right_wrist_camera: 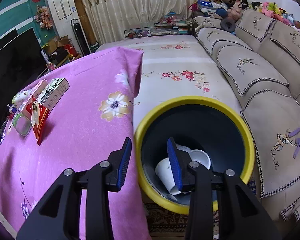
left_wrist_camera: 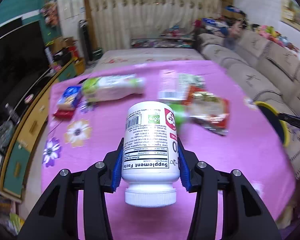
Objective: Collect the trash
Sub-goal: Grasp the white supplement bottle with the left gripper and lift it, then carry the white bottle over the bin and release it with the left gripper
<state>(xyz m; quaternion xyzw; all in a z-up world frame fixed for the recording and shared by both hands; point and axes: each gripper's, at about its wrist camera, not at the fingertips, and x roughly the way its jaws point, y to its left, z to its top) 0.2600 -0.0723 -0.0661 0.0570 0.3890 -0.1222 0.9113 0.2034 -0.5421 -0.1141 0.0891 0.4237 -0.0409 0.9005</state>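
Observation:
My left gripper point(left_wrist_camera: 150, 150) is shut on a white supplement bottle point(left_wrist_camera: 151, 140), cap toward the camera, held above the pink flowered cloth point(left_wrist_camera: 110, 160). More trash lies further on: a green-and-white bottle point(left_wrist_camera: 112, 88), a blue packet point(left_wrist_camera: 69, 98), a white carton point(left_wrist_camera: 168, 86) and a red snack bag point(left_wrist_camera: 208, 112). My right gripper point(right_wrist_camera: 150, 156) grips the yellow rim of a dark bin point(right_wrist_camera: 248, 136), one finger inside and one outside. The bin holds white cups point(right_wrist_camera: 166, 172). The bin's rim also shows at the right of the left wrist view point(left_wrist_camera: 278, 120).
A beige sofa point(right_wrist_camera: 260, 70) runs along the right. A white flowered cover point(right_wrist_camera: 180, 68) lies beyond the pink cloth. A TV and cabinet point(left_wrist_camera: 16, 70) stand at the left. In the right wrist view, cartons point(right_wrist_camera: 54, 92) and a red bag point(right_wrist_camera: 39, 116) lie at the left.

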